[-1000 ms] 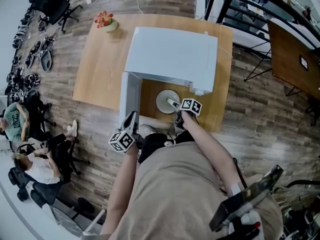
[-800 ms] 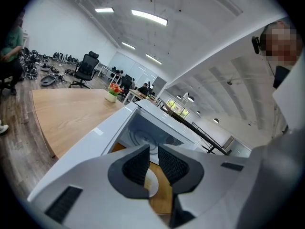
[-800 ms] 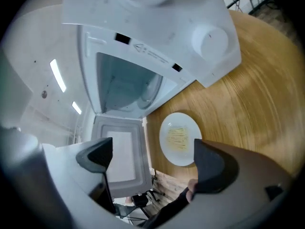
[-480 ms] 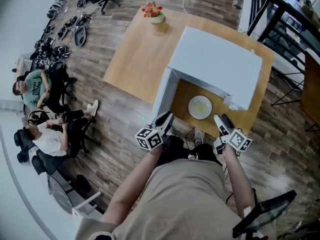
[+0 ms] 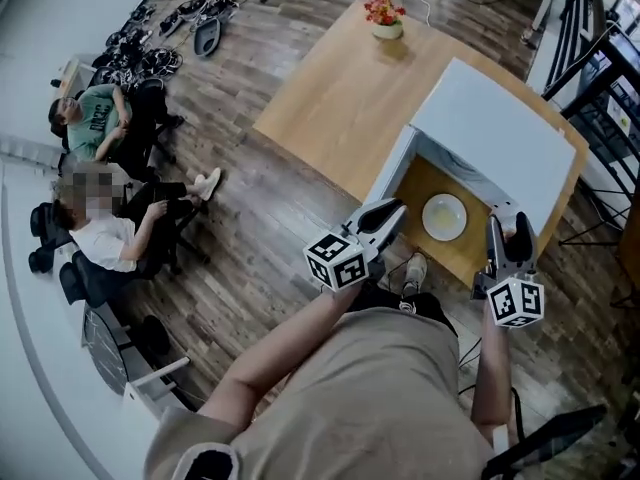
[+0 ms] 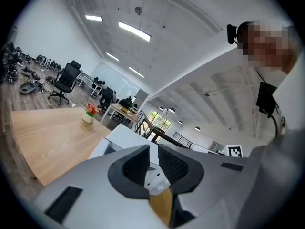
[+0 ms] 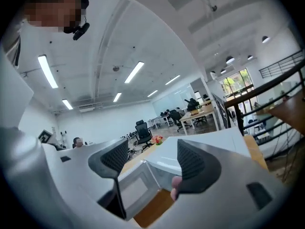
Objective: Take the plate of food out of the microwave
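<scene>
Plate [image 5: 444,216] sits on the desk [image 5: 330,98] just in front of the microwave [image 5: 500,118], outside the cavity. The door [image 5: 393,173] is swung wide on the left side. The plate reads pale and round; no food can be made out on it from above.

Left claw [image 5: 393,210]: jaws barely parted, a thin slit between the pads, nothing in it. It hangs near the door's outer edge, apart from the plate.

Right claw [image 5: 508,223]: jaws closing at this moment, still a clear gap, nothing between them; only the microwave shows beyond. It sits just beside the desk edge at the microwave's right front corner, not touching the plate.

Judgement: with the plate already set down on open wood and both claws empty and held close to the person's body, the take-out step looks done. The plate was probably set close to the opening because that is the shortest safe place for it. The open door is the one thing left.

Surface: light wood desk, mostly bare, microwave at one end, a small pot of flowers [image 5: 385,13] well apart at the far end.

Room: large open office, plank floor [image 5: 250,228], white ceiling with strip lights. Two seated people [image 5: 95,118] by the wall, office chairs and gear heaped near them. Black railing [image 5: 590,28] past the desk.
</scene>
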Available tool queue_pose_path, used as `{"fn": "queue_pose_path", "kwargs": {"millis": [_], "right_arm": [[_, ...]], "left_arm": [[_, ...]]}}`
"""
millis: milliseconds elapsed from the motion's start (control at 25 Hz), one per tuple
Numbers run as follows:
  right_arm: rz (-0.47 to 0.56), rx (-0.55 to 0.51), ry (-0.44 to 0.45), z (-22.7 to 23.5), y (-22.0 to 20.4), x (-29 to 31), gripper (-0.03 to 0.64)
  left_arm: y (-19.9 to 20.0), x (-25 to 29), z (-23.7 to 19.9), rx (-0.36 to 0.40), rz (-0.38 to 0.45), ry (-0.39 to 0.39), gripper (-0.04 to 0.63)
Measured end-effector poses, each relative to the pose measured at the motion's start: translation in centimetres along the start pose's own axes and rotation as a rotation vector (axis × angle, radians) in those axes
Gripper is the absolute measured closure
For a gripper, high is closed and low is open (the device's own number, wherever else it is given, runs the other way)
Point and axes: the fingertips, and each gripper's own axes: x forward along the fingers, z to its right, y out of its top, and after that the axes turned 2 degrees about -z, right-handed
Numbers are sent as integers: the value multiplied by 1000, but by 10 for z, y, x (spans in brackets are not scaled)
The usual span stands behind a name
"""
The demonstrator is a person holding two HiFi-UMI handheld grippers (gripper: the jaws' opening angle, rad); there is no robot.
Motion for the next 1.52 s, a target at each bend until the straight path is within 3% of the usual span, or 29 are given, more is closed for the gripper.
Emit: {"fn": "queue_pose_path", "kwargs": {"millis": [320,520,800,1040,1520], "right_arm": [[12,-106,141,-141,21,42,316],[-15,-191,208,-216,16,61,333],[-71,-204,260,-298,-13,73,333],[-107,-245,254,-333,-42,68,397],[-61,-201,177,-349,-55,56,410]], "left_arm": [[74,-104,-30,44,141,52,557],[90,-176,-73,23,200,126,557],[102,-255,-131,6,261,181,557],[105,-277,-155,14,270,162,557],[100,-287,-153,54,203,65,557]]}}
